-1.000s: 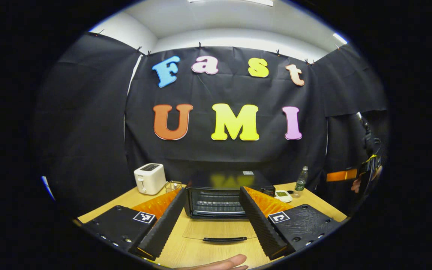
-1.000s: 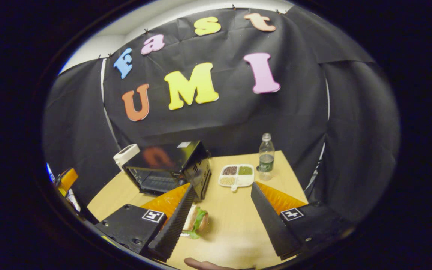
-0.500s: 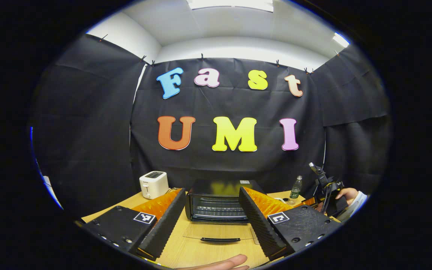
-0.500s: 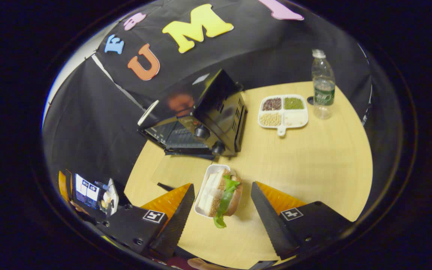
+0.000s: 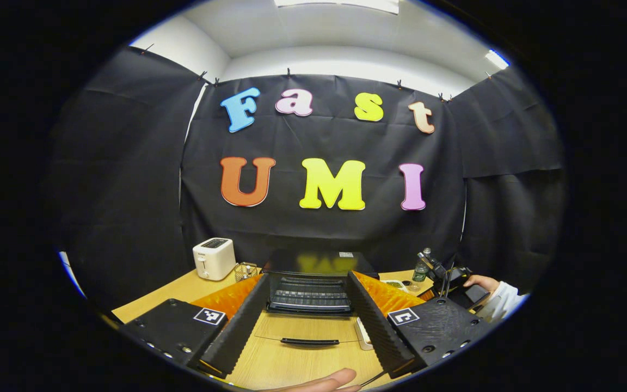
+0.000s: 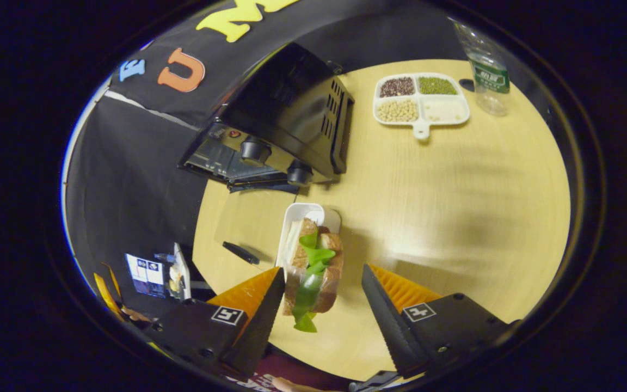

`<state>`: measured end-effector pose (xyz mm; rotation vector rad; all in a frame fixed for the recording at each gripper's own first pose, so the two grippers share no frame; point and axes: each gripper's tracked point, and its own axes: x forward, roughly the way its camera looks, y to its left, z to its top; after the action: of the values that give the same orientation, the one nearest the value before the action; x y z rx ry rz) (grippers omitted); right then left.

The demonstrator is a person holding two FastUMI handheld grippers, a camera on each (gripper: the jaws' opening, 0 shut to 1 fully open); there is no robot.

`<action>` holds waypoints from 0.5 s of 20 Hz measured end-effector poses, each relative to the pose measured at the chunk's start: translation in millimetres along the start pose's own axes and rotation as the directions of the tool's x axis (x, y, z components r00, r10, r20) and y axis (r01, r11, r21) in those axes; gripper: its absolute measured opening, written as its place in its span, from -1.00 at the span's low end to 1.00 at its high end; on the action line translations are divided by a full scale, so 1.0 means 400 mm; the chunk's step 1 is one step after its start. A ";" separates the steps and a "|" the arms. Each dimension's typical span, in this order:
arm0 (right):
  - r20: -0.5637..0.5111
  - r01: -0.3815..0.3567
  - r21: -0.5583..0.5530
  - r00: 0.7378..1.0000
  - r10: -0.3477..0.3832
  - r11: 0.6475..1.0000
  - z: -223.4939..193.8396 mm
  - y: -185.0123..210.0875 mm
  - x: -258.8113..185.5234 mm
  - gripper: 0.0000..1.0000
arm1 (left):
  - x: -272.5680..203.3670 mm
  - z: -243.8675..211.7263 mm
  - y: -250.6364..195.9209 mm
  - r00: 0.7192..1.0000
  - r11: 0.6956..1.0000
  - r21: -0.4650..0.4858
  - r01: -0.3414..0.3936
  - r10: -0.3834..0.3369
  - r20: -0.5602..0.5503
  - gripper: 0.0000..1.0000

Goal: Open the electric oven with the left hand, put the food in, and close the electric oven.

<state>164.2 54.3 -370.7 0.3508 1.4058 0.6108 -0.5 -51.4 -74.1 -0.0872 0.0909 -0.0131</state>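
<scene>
Tool left (image 5: 303, 325) sits low in the left gripper view with its jaws spread and nothing between them; the oven (image 5: 313, 286) stands straight ahead at lower centre, its door (image 5: 305, 335) dropped flat on the tabletop (image 5: 183, 286) and the handle lying crosswise between the fingers. Tool right (image 6: 324, 313) hangs over the sandwich (image 6: 313, 272) at lower centre of the right gripper view, jaws also wide, a finger on either side and neither touching it. The sandwich lies in a white tray (image 6: 302, 215), long axis pointing up the frame toward the oven's mouth at upper left. I judge the right tool the nearer, so closing across the sandwich's narrow width comes next.
</scene>
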 end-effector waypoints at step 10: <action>0.070 -0.072 0.066 0.995 0.067 0.995 0.012 0.028 0.008 -0.14 | -0.026 -0.017 0.028 1.000 1.000 -0.014 -0.002 0.002 -0.012 0.85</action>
<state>167.0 65.5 -366.2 0.4729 1.3559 0.6031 -11.4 -40.7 -81.0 -0.1008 0.1033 -0.0113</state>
